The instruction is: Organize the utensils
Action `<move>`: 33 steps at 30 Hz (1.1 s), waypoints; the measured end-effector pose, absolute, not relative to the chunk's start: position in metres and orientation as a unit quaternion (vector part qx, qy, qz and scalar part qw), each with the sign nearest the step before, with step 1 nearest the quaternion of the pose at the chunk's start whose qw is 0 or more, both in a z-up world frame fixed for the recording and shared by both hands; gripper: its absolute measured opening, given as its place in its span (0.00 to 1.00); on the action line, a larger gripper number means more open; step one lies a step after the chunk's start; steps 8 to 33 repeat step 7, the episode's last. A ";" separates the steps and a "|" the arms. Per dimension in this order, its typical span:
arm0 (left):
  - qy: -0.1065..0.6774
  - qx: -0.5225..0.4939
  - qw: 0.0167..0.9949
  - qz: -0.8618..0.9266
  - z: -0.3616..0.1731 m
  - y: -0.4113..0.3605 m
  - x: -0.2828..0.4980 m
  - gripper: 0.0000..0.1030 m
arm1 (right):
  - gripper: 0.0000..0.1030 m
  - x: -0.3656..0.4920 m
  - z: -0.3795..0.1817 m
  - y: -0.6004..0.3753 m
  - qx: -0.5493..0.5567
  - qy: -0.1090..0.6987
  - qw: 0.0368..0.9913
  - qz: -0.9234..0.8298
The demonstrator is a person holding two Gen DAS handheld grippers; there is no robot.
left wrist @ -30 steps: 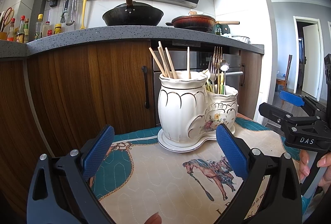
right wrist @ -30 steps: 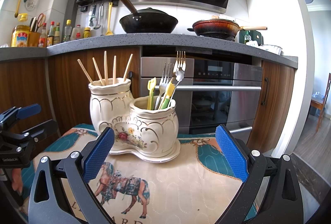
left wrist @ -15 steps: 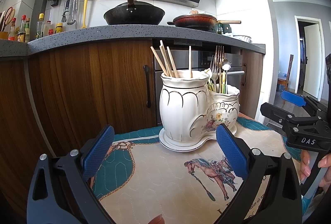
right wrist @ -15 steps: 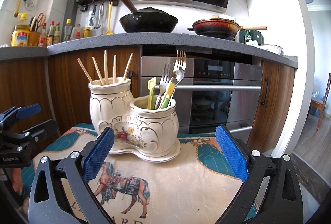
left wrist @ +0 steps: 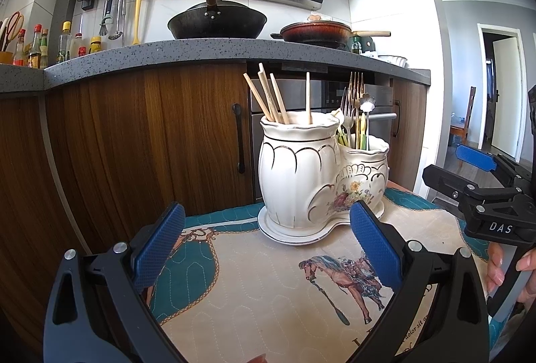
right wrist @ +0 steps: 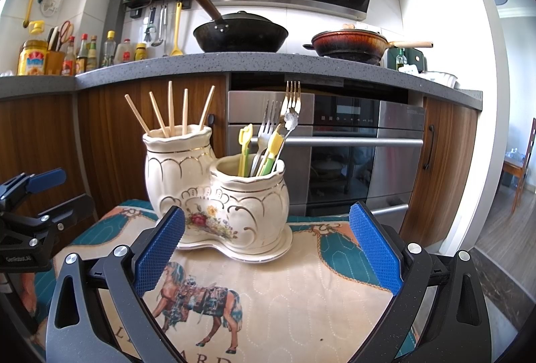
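Note:
A cream ceramic double-pot utensil holder (left wrist: 301, 175) (right wrist: 214, 189) stands on a quilted horse-print mat (left wrist: 261, 289) (right wrist: 284, 289). Its taller pot holds several wooden chopsticks (left wrist: 271, 98) (right wrist: 171, 108). Its shorter pot holds forks, a spoon and yellow-green handled utensils (left wrist: 358, 108) (right wrist: 271, 135). My left gripper (left wrist: 268, 245) is open and empty, a short way in front of the holder. My right gripper (right wrist: 266, 249) is open and empty, also just in front of it. Each gripper shows in the other's view, the right (left wrist: 482, 182) and the left (right wrist: 33, 195).
Wooden cabinets (left wrist: 134, 142) and a steel oven (right wrist: 351, 155) stand close behind the mat. The grey counter (left wrist: 201, 51) above carries a black wok (right wrist: 241, 31), a red pan (right wrist: 348, 45) and bottles (right wrist: 80, 55). A doorway (left wrist: 502, 91) opens to the right.
The left gripper's view has shifted slightly, so the holder sits a little higher and further right. The right gripper has not moved. Both stay open.

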State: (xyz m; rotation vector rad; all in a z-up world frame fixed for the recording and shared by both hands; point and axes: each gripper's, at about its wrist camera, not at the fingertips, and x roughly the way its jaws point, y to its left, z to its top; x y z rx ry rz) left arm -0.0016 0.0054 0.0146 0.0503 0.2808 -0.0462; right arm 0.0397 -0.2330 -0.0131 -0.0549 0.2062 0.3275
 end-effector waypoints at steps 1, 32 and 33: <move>0.140 0.025 0.990 -0.023 0.014 0.006 -0.002 0.94 | 0.95 0.040 -0.013 -0.233 -0.027 0.103 0.981 0.163; 0.140 0.024 0.990 -0.023 0.014 0.005 -0.001 0.95 | 0.95 0.040 -0.013 -0.233 -0.027 0.103 0.981 0.163; 0.140 0.024 0.990 -0.023 0.014 0.005 -0.001 0.95 | 0.95 0.040 -0.013 -0.233 -0.027 0.103 0.981 0.163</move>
